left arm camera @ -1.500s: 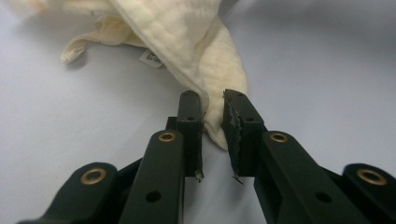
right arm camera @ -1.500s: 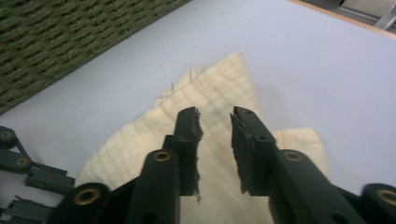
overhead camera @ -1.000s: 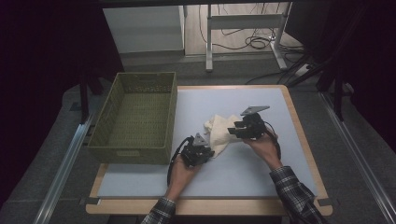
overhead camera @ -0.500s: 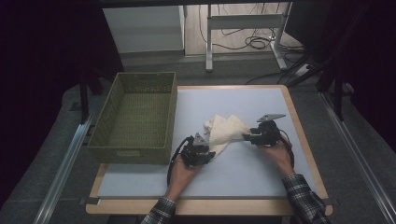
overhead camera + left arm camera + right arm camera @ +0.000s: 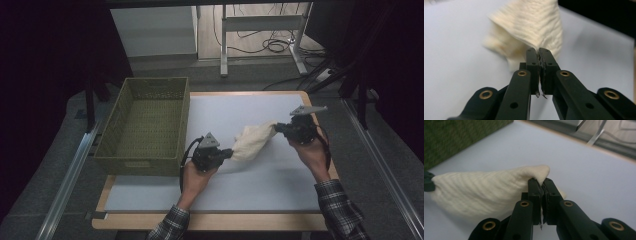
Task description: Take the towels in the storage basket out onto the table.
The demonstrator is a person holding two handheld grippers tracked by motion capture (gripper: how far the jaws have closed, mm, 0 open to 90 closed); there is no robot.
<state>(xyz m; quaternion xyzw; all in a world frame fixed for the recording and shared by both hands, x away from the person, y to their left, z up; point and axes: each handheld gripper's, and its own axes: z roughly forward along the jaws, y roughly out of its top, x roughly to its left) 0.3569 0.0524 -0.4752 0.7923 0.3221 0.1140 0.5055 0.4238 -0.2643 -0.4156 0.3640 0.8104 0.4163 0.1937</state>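
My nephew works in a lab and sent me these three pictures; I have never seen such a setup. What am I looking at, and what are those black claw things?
A person sits at a table with a pale mat and holds a hand tool in each hand: a two-jaw gripper. The wide picture comes from a camera above. In it, the left gripper and the right gripper each pinch one end of a cream cloth, stretched between them. The other two pictures come from small cameras riding on the grippers, looking along their black jaws; both show the jaws shut on the cloth's edge. A green woven basket stands at the table's left.
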